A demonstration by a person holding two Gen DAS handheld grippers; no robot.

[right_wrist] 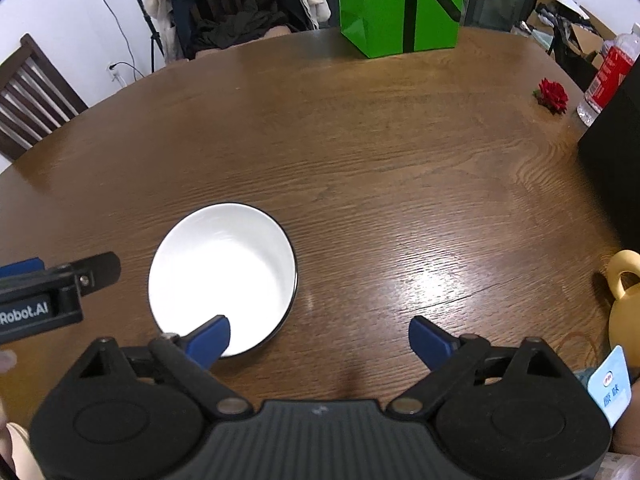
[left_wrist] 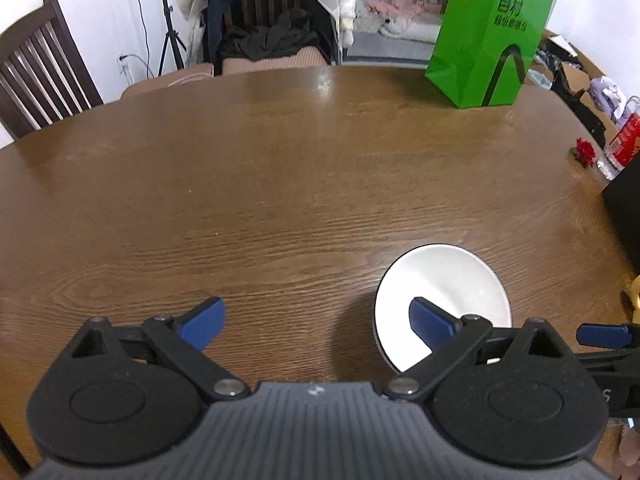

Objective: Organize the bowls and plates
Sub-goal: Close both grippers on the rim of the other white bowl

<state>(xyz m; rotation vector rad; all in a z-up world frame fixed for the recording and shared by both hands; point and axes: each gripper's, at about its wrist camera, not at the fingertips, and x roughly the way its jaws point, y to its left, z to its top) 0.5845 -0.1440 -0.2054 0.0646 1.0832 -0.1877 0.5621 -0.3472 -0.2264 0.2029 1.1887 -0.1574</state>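
Observation:
A white bowl (left_wrist: 444,288) with a thin dark rim stands upright on the brown wooden table (left_wrist: 260,184). My left gripper (left_wrist: 316,324) hangs open just left of it; its right blue fingertip (left_wrist: 430,326) shows over the bowl's near rim, with nothing between the jaws. In the right wrist view the bowl (right_wrist: 224,272) lies left of centre. My right gripper (right_wrist: 320,342) is open, its left blue fingertip (right_wrist: 210,340) over the bowl's near edge and the other over bare table (right_wrist: 400,184). The left gripper (right_wrist: 60,284) shows at the left edge there.
A green paper bag (right_wrist: 400,4) stands at the table's far side. At the right are a red flower (right_wrist: 554,96), a red-labelled bottle (right_wrist: 612,72), a black box (right_wrist: 616,168) and a yellow jug (right_wrist: 624,300). Chairs (left_wrist: 40,68) ring the far edge.

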